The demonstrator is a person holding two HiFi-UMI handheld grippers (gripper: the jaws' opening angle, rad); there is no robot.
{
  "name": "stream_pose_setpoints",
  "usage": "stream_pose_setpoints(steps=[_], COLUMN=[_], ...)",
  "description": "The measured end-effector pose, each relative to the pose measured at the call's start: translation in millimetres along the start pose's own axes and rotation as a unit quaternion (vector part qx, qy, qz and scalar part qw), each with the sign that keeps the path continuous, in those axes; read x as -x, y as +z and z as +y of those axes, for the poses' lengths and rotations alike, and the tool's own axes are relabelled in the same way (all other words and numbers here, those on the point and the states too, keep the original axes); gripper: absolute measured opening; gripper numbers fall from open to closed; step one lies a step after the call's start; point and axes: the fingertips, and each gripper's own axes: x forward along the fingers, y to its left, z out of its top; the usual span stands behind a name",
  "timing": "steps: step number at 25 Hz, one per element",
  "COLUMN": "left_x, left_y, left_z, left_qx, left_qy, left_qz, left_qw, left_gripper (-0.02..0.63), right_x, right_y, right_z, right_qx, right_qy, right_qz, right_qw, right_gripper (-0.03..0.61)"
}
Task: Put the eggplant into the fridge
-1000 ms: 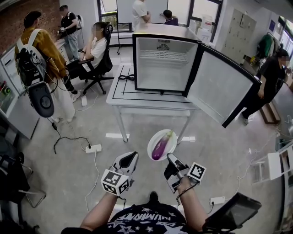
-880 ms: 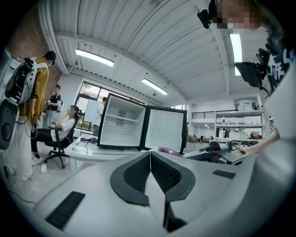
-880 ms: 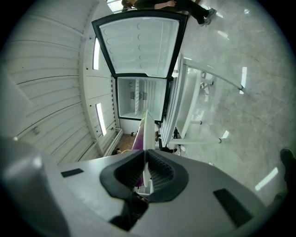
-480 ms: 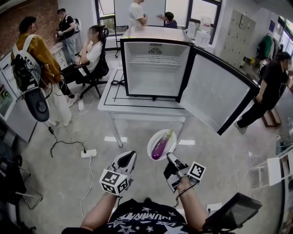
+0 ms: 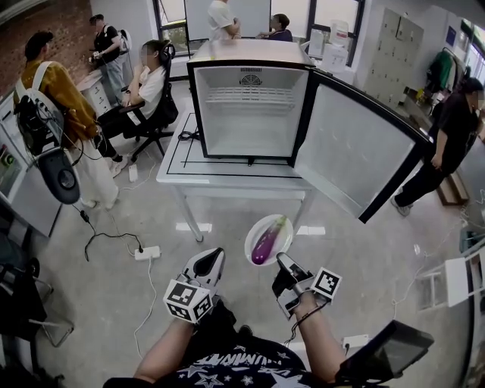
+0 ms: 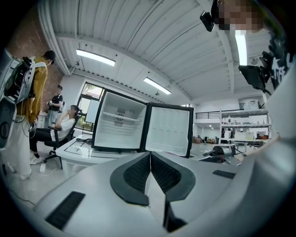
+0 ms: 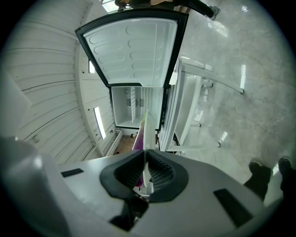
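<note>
The fridge (image 5: 250, 114) stands open on the table (image 5: 227, 173), but the plate (image 5: 255, 232) bearing the eggplant (image 5: 267, 241) hangs well short of it, rim pinched in the right gripper (image 5: 283, 263), the left gripper (image 5: 214, 259) closed on nothing, so the placing itself is all left.

Grey polished floor (image 5: 379, 250), white table (image 5: 173, 173) mid-room, black office chair (image 5: 168, 110) left of it. Brick wall (image 5: 53, 11) top left, windows (image 5: 326, 14) at back, lockers (image 5: 398, 45) right. Ceiling strip lights (image 6: 95, 57) on.

Glossy eggplant (image 5: 265, 242) on smooth white plate (image 5: 255, 233) (fridge (image 5: 250, 114) liner matt plastic).
</note>
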Motion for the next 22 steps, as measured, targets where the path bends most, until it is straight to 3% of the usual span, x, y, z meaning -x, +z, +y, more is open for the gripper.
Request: stream_pose_setpoints(steps=[10, 22], left_x=[-32, -81], left_y=[5, 20], left_z=[14, 68], left_qx=[-0.006, 0.002], left_qy=[-0.017, -0.022], left_qz=[0.000, -0.003], left_qw=[0.9998, 0.9998], left_gripper=[0.009, 0.009], right_x=[-21, -81], right_y=[15, 42], right_z=[2, -5], right_qx=[0.001, 0.001], right_qy=[-0.001, -0.015], right_qz=[-0.005, -0.009], right_qw=[1.000, 1.000], right_gripper=[0.021, 0.021])
